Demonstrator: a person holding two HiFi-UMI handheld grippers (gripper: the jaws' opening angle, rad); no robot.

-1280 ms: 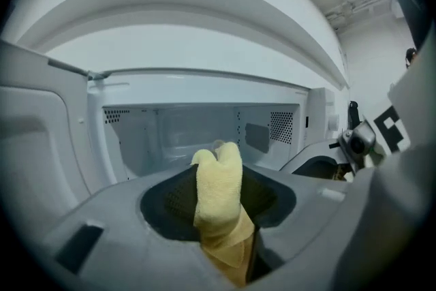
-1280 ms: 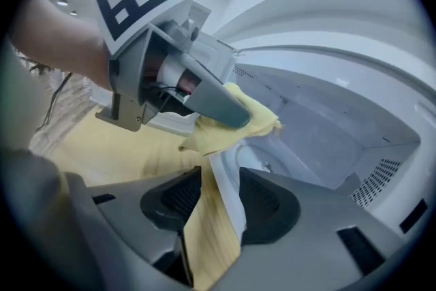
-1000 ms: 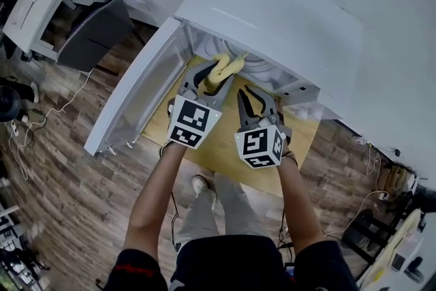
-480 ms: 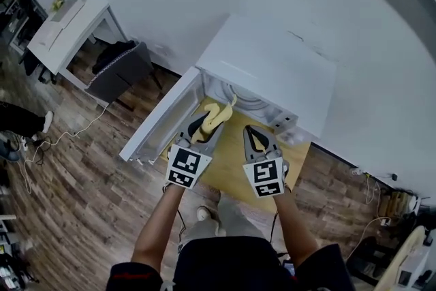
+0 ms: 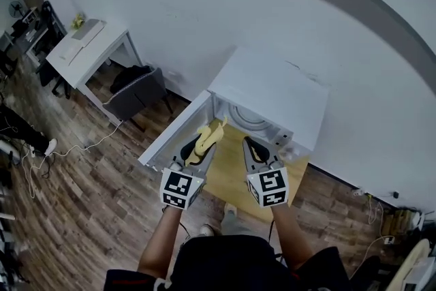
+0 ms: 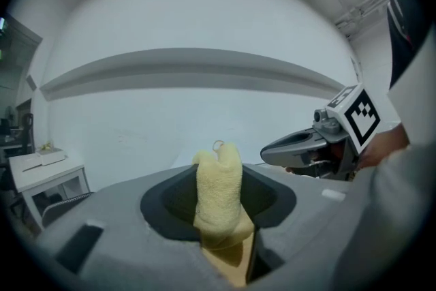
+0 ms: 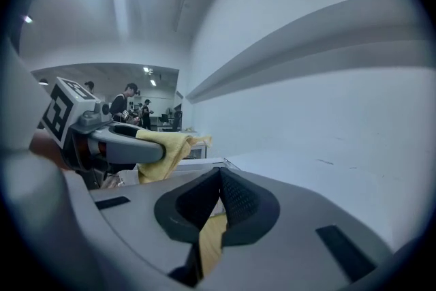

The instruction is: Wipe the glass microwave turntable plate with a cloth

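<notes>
Compared with a second back, the glass turntable plate (image 5: 247,119) sits smaller and further off in the head view. Both hands have come up and away from it, and the plate itself hasn't budged. It's lying flat inside the white microwave (image 5: 272,92), whose door (image 5: 174,141) is swung open to the left, all parked on a yellow bench (image 5: 228,180).

So the plate is ahead of and below both tongs, back in the cavity. The yellow cloth (image 5: 206,135) is the closest thing to it, with its free end hanging in front of the door-side edge of the opening, well apart from the glass. The left tongs (image 5: 199,148) are clamped on that cloth, which stands up between the pads in the left gripper view.

The right tongs (image 5: 252,146) are fully closed with nothing in them, off toward the control-panel side.

Best guess: the left hand has the better line, going forward, down and slightly right through the opening to land the cloth on the glass.
</notes>
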